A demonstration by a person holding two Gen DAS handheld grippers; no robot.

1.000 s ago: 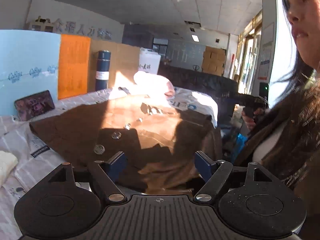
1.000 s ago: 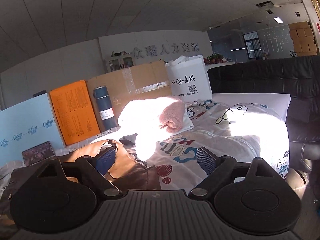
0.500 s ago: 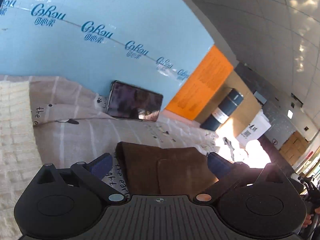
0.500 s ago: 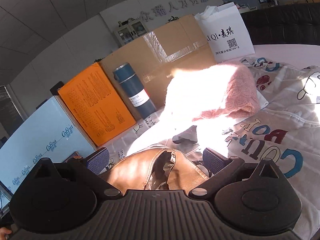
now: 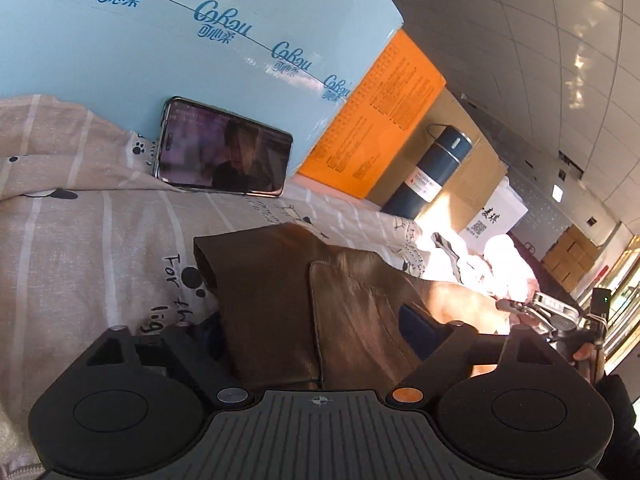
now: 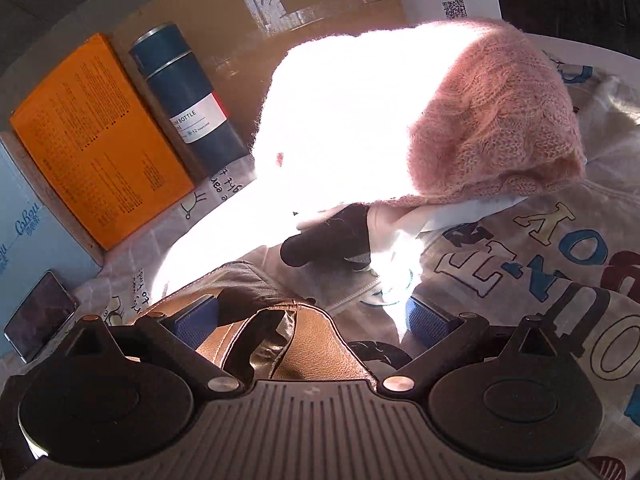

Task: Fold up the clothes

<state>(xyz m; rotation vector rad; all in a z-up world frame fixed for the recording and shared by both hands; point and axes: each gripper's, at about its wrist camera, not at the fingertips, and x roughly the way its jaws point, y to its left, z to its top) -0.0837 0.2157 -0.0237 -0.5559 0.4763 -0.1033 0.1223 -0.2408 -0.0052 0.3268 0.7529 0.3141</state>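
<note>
Here, left tool (image 5: 312, 320) spread wide over the cuff end of the brown leather jacket (image 5: 320, 304), fabric lying between the fingers, nothing pinched. Right tool (image 6: 312, 316) likewise open astride the jacket's collar end, tan leather bunched between the blue pads (image 6: 426, 322). Jacket flat on the printed bedsheet (image 5: 100, 232). Beyond: phone (image 5: 224, 158) leaning on the blue board (image 5: 160, 40), dark flask (image 6: 188, 100), sunlit pink knit (image 6: 480, 120).

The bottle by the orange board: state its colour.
The bottle is dark blue with a white label, clearest in the right wrist view.
</note>
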